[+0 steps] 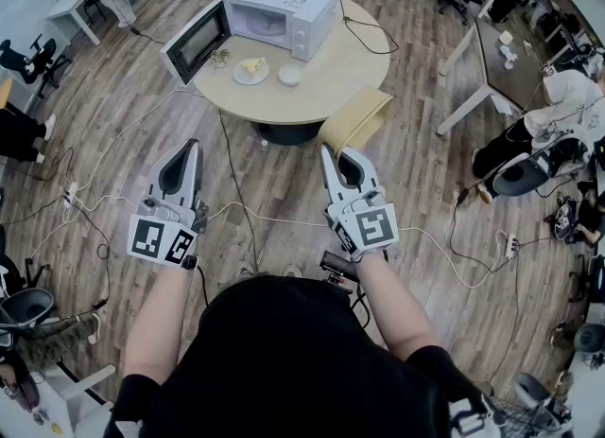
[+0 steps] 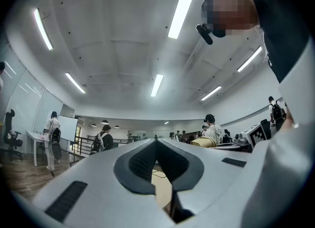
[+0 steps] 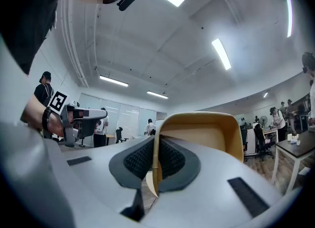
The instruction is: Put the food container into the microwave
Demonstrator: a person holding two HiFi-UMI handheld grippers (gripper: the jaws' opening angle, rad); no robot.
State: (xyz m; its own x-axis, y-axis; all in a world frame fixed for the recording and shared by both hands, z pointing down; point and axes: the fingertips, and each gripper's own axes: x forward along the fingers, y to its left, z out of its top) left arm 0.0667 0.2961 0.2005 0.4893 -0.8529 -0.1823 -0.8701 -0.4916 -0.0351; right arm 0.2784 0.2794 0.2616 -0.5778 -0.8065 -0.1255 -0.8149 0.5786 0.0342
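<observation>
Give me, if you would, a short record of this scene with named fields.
left gripper: shut, empty
right gripper: shut on the wall of the food container
microwave: on round table, door open
also on table: plate with food, small white bowl
task stage: container not yet in microwave
</observation>
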